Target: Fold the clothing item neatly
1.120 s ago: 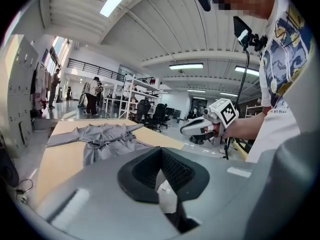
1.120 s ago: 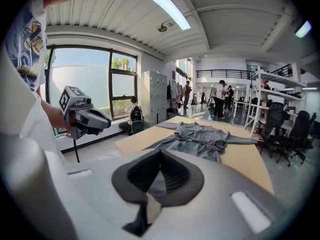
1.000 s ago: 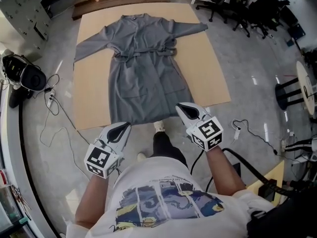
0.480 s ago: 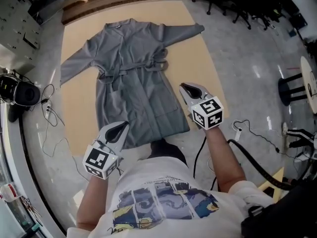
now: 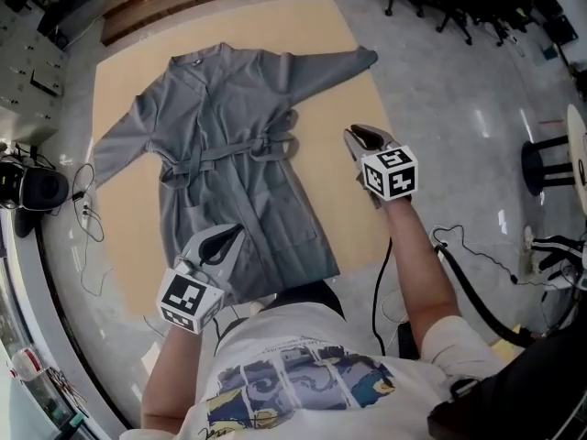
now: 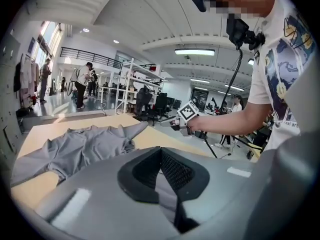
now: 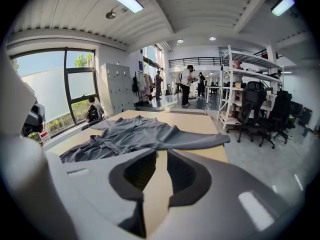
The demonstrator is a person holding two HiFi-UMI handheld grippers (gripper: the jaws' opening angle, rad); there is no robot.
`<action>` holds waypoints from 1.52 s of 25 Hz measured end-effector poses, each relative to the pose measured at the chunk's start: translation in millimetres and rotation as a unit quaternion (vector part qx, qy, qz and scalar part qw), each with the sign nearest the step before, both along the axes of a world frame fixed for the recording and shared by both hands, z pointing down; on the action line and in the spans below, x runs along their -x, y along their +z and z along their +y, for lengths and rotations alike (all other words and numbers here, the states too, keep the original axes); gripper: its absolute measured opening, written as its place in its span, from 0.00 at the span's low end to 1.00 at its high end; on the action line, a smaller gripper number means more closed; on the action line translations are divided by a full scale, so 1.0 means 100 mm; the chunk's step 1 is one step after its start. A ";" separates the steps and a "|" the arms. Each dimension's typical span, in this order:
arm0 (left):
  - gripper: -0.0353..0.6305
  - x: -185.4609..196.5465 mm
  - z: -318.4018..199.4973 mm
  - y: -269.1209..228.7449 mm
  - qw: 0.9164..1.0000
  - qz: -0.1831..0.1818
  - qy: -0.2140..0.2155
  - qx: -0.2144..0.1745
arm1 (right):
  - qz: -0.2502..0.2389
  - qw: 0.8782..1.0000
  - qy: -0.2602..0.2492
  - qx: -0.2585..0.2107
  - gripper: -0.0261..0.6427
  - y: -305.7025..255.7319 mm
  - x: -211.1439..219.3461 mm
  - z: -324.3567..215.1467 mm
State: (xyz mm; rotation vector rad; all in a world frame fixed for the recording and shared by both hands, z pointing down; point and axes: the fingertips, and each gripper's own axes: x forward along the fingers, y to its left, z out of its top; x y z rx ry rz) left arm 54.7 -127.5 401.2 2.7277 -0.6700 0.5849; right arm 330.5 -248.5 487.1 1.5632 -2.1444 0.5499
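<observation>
One grey long-sleeved fabric robe (image 5: 229, 181) lies spread flat on a tan rectangular floor mat (image 5: 312, 26), collar at the far end and hem nearest the person. Its two sleeves (image 5: 328, 64) reach out to either side, and one belt (image 5: 225, 150) crosses the waist. There are two tools. The left hand-held gripper (image 5: 231, 231) is closed and empty, above the hem. The right hand-held gripper (image 5: 359, 132) is just beside the robe, its jaws opening with nothing between them.
</observation>
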 end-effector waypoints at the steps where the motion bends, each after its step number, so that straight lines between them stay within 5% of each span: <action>1: 0.06 -0.06 -0.06 0.02 1.000 -0.002 0.002 0.002 | -0.003 1.000 0.005 0.003 0.12 0.05 -0.09 -0.12; 24: 0.06 -0.77 -0.92 0.44 0.998 -0.028 0.009 0.048 | -0.014 0.989 0.134 0.059 0.19 1.08 -2.09 -2.09; 32: 0.06 -0.91 -1.03 0.57 0.998 -0.030 0.026 0.053 | -0.076 0.976 0.187 0.081 0.26 1.44 -2.38 -2.38; 38: 0.06 -0.97 -1.05 0.63 0.997 -0.030 0.027 0.063 | -0.153 0.953 0.243 0.100 0.27 1.65 -2.53 -2.46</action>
